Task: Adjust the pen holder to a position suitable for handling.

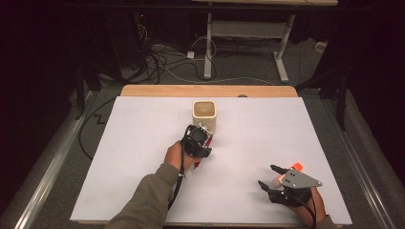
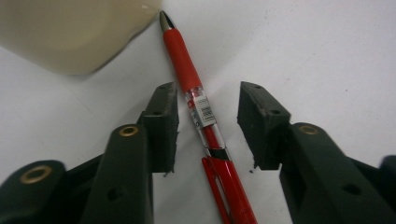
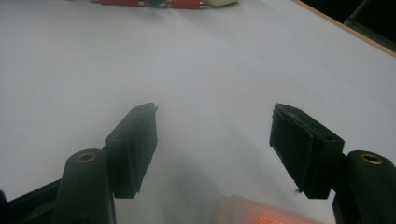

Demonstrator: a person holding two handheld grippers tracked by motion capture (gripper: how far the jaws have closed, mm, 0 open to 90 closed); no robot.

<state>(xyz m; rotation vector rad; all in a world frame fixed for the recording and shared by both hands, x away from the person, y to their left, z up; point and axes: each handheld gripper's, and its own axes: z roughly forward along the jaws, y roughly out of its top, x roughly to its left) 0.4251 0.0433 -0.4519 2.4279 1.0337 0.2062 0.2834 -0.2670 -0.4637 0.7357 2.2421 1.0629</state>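
With its jaws spread either side of the pen [image 2: 201, 109], the left gripper [image 2: 208, 126] looks set to pinch it (cup [image 2: 70, 32] upper left); the right gripper [image 3: 215, 140] idles, jaws apart.

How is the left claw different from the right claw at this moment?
The left claw has a red pen lying between its jaws, beside a cream cup; the right claw has bare white table between its jaws. The left sits mid-table, the right near the front edge. Both are open.
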